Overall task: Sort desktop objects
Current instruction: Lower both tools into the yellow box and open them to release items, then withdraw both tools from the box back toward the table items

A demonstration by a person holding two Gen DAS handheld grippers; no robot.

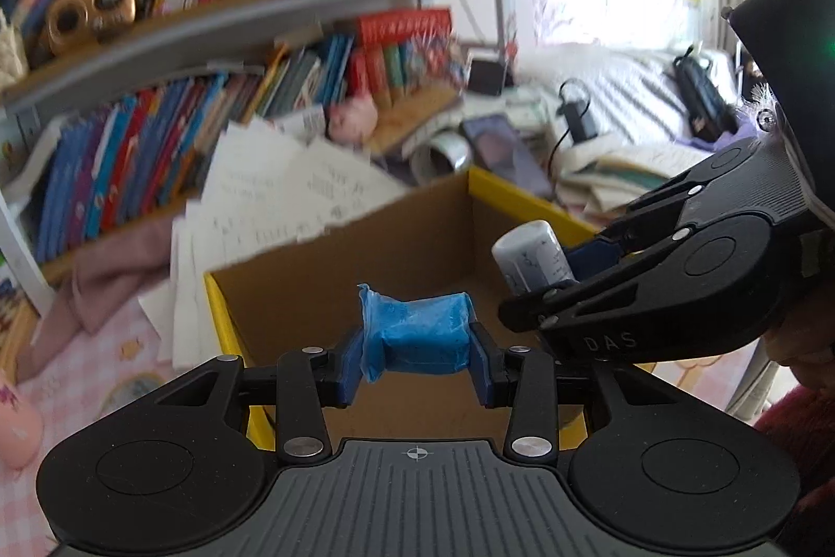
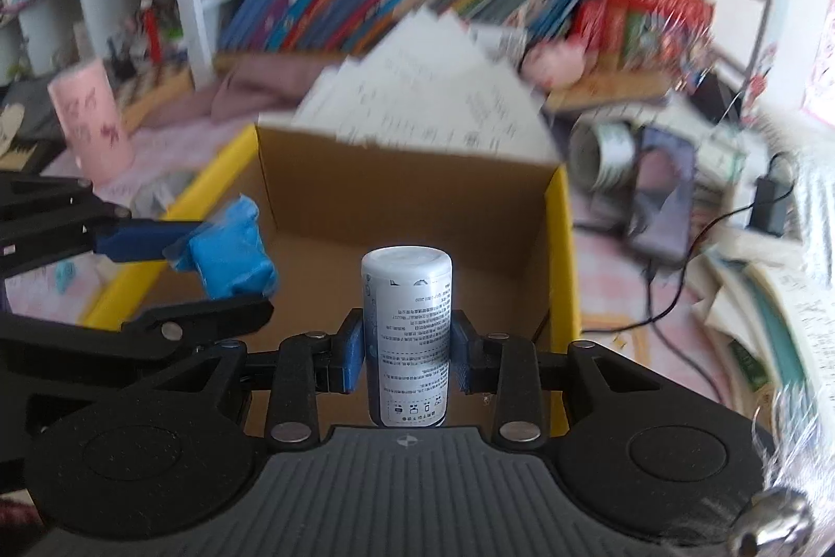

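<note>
My left gripper [image 1: 417, 351] is shut on a blue wrapped packet [image 1: 417, 332], held crosswise between its blue pads above an open cardboard box with a yellow rim [image 1: 219, 322]. The right gripper [image 2: 407, 348] is shut on a white cylindrical bottle [image 2: 407, 327] with printed text, standing upright between its pads over the same box [image 2: 563, 244]. In the left wrist view the right gripper [image 1: 574, 267] reaches in from the right with the bottle [image 1: 529, 259]. From the right wrist camera, the left gripper [image 2: 203, 262] and the packet [image 2: 229, 259] show at the left, over the box's left wall.
White papers [image 1: 271, 202] lean over the box's far wall. Behind stand shelves full of books [image 1: 156, 150]. A pink cylinder [image 2: 91, 118] stands to the left, a roll of tape [image 2: 605, 155], a phone [image 2: 663, 191] and a cable [image 2: 668, 296] lie to the right on the pink tablecloth.
</note>
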